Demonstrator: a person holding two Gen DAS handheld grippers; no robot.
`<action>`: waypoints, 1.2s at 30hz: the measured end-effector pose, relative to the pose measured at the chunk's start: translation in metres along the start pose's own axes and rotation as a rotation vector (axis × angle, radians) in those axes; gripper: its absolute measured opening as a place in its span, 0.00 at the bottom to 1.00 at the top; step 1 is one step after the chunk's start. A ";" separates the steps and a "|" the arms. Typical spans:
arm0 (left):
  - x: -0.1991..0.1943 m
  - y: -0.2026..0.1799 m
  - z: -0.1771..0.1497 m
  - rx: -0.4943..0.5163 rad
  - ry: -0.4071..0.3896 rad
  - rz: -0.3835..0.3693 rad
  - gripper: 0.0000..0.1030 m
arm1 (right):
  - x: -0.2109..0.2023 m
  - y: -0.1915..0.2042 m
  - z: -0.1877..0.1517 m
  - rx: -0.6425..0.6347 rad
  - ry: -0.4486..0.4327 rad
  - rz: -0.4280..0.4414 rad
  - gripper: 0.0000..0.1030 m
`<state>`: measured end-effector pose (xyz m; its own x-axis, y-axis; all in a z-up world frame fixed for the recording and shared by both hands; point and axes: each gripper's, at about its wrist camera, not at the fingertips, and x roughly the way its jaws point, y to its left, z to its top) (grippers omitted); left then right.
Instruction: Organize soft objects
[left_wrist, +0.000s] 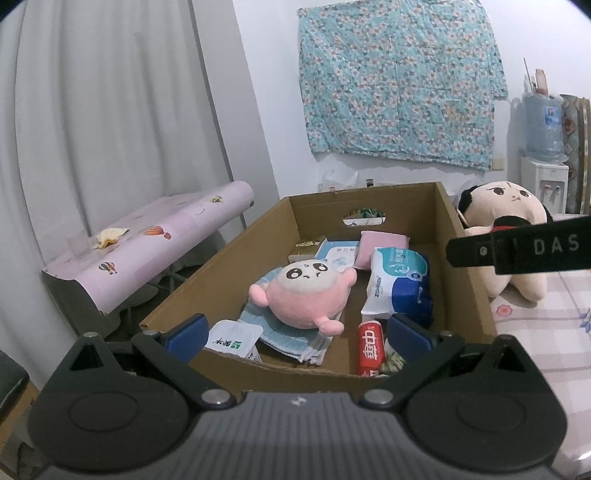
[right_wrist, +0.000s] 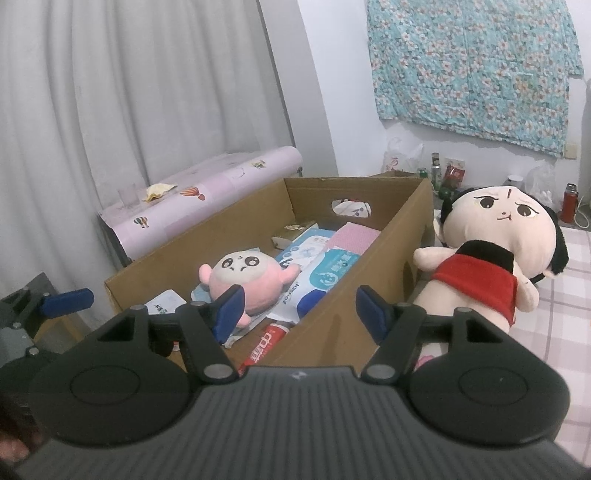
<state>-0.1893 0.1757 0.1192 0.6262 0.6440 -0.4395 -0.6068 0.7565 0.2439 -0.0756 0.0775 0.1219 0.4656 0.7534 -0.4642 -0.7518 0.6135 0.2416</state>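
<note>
Jaws of both grippers stand apart w/ nothing between the pads: left gripper hangs over the near rim of the cardboard box, right gripper over the box's near right corner.

Box contents: pink plush toy face up, mid-box, lying on a folded blue cloth. Right of it a blue & white wipes pack; behind that a pink pad and a flat white & blue packet. Near wall: red tube and a small white packet w/ green print. Far wall has an oval handle hole.

Big doll, black hair, red top, sits outside the box, just beside its right wall, on a checked pink cloth. Open cloth to the right of the doll; box floor is crowded, w/ bare cardboard showing beside the red tube.

Left of box: lilac-covered worktop w/ balloon print, curtain behind.

Right wrist view only: whole doll, bottles and a red flask by the wall, left gripper's blue pad at the left edge. Left wrist view only: water dispenser; right gripper's black finger crosses the doll.
</note>
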 end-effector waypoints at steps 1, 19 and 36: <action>0.000 0.000 0.000 -0.001 -0.001 0.001 1.00 | 0.000 0.000 0.000 -0.001 0.001 -0.001 0.65; 0.000 -0.001 0.002 0.006 -0.009 0.005 1.00 | 0.000 0.000 0.000 -0.005 0.002 0.000 0.65; 0.005 0.004 -0.003 0.011 0.005 0.014 1.00 | -0.001 0.000 -0.001 -0.008 0.004 -0.002 0.66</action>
<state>-0.1902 0.1819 0.1153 0.6150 0.6540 -0.4405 -0.6099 0.7486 0.2600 -0.0769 0.0764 0.1214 0.4654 0.7512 -0.4681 -0.7544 0.6133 0.2340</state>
